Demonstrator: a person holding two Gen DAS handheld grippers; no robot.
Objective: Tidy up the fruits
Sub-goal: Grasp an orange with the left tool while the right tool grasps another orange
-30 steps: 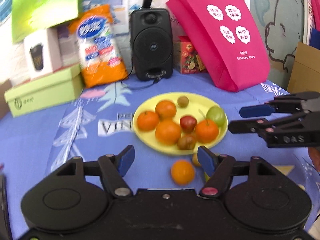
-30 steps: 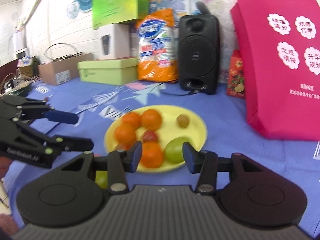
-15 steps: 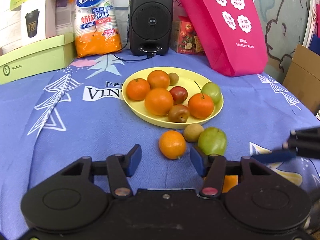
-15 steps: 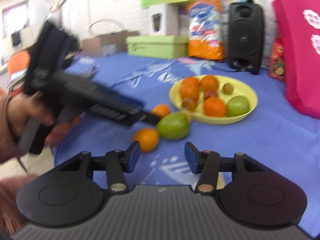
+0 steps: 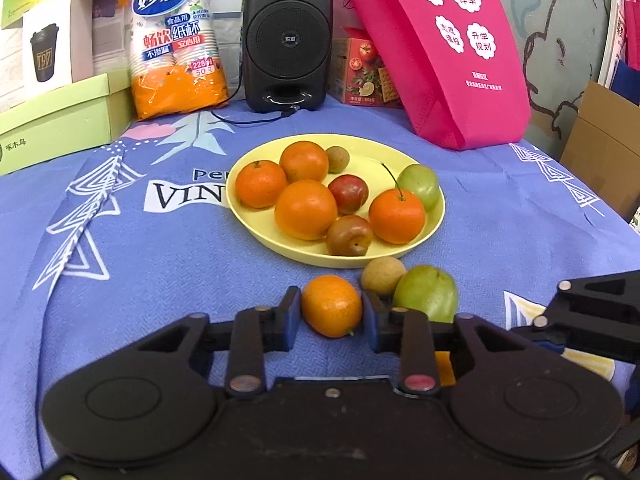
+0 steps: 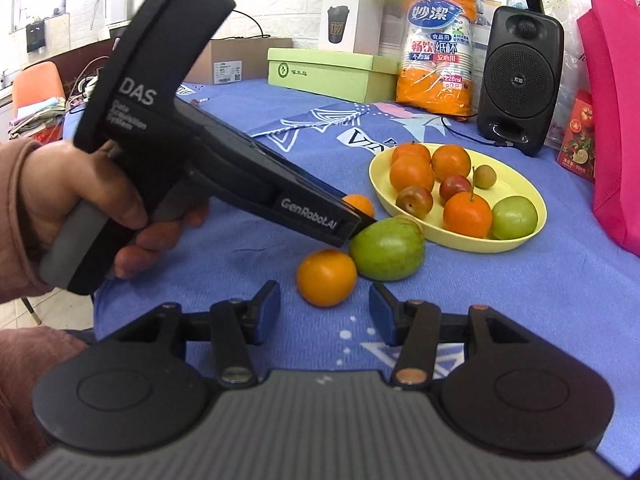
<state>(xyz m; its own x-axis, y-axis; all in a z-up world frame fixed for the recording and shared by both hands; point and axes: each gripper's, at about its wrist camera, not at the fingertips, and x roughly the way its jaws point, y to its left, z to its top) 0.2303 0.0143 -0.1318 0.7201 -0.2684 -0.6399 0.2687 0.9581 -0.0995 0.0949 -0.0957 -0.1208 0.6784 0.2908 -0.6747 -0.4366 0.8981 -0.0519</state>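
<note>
A yellow plate (image 5: 434,222) on the blue cloth holds several oranges, plums, a green fruit and a longan. In front of it lie a small orange (image 5: 331,306), a longan (image 5: 383,275) and a green mango (image 5: 426,293). My left gripper (image 5: 331,314) has its blue pads touching both sides of the small orange, which rests on the cloth. In the right wrist view the plate (image 6: 524,240), the mango (image 6: 387,249) and a second orange (image 6: 326,277) show. My right gripper (image 6: 324,312) is open and empty just short of that second orange. The left gripper's body (image 6: 224,160) reaches in from the left there.
A black speaker (image 5: 288,36), an orange pack of paper cups (image 5: 176,44), a green box (image 5: 56,120), a red carton (image 5: 366,72) and a pink bag (image 5: 452,56) stand along the back. A cardboard box (image 5: 604,148) is beyond the right table edge.
My left gripper moved forward and closed onto the small orange. My right gripper pulled back and left, and now faces the second orange.
</note>
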